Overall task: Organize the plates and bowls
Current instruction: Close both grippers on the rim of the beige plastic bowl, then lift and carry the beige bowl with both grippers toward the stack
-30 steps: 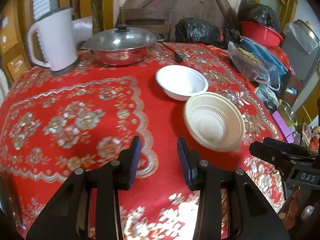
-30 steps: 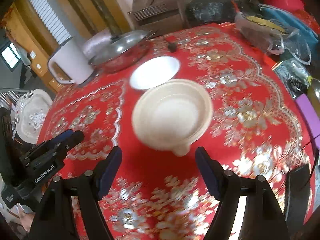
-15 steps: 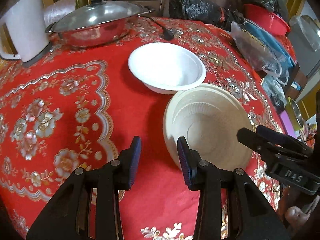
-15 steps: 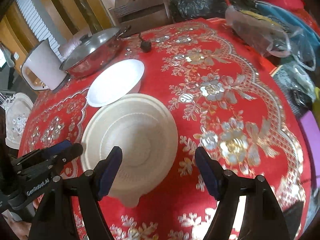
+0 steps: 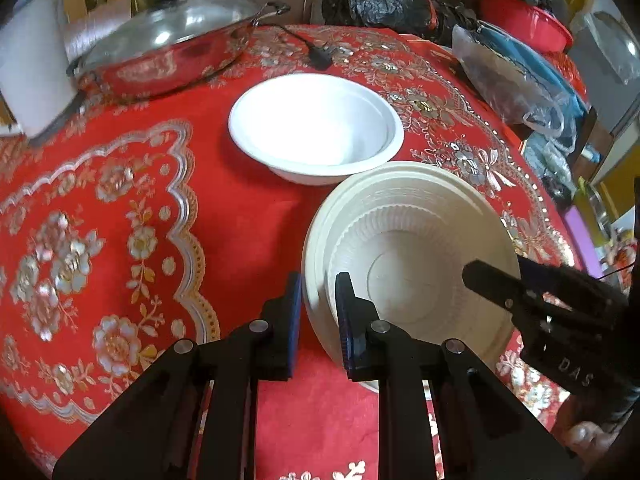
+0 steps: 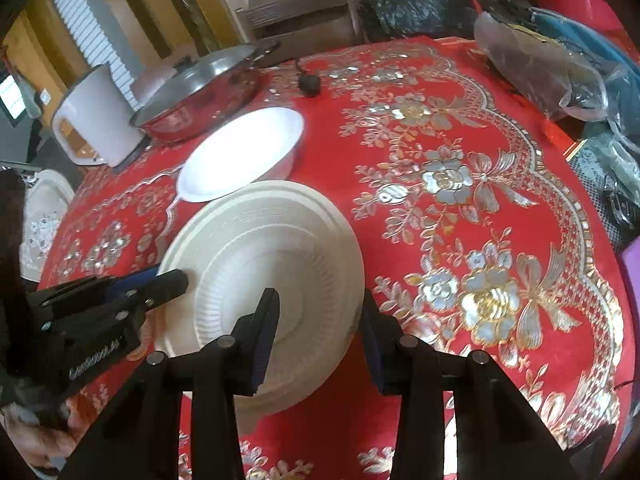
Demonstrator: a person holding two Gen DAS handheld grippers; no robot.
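Observation:
A ribbed cream bowl (image 5: 416, 264) (image 6: 260, 248) sits on the red patterned tablecloth (image 5: 120, 220), close beside a smooth white bowl (image 5: 316, 128) (image 6: 240, 156) just behind it. My left gripper (image 5: 317, 304) is on the cream bowl's left rim, one pad inside and one outside, jaws closing tight on it. My right gripper (image 6: 320, 320) straddles the right wall of the same bowl, jaws closing, with both pads against it. Each gripper shows in the other's view, the right gripper (image 5: 520, 292) and the left gripper (image 6: 160, 280). The cream bowl tilts slightly.
A steel pan with a glass lid (image 5: 168, 48) and a white kettle (image 6: 96, 124) stand at the back left. A black plug (image 5: 320, 60) lies behind the white bowl. Plastic bags (image 5: 512, 84) and a red basin (image 5: 520, 16) crowd the right edge.
Both grippers came down and forward to the cream bowl. Their jaws, wide before, have narrowed onto its rim, the left on the left side and the right on the right.

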